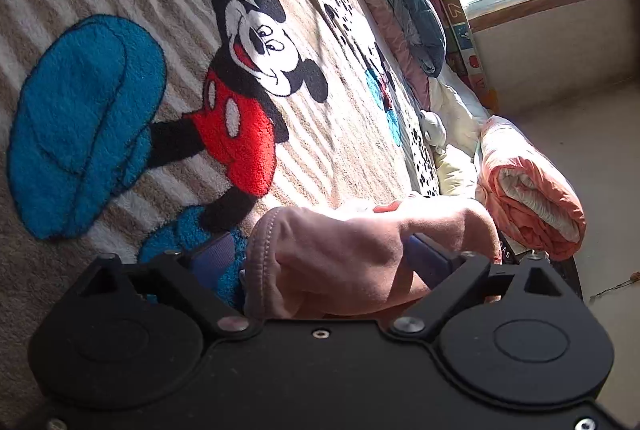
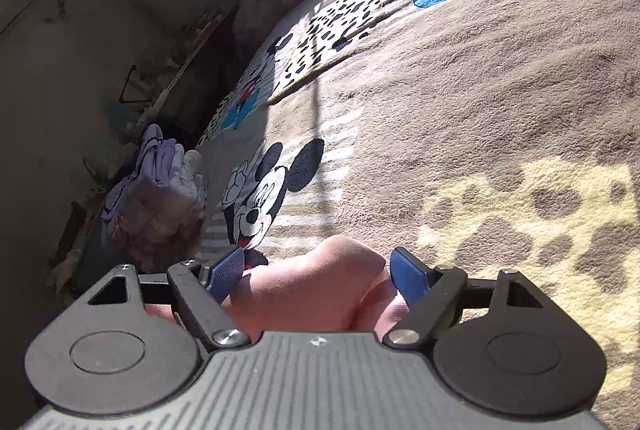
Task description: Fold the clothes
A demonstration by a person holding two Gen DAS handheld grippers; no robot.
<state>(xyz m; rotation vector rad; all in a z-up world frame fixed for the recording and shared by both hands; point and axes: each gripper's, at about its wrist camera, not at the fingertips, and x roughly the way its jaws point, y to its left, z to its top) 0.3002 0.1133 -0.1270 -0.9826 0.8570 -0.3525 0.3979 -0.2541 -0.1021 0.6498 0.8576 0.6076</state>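
Pink garment bunches directly between the left gripper fingers, whose blue pads stand wide apart either side without pinching it. Likewise the right gripper straddles the cloth, spread and not clamped. Both sit over the Mickey blanket, equally near; its long axis is hidden.
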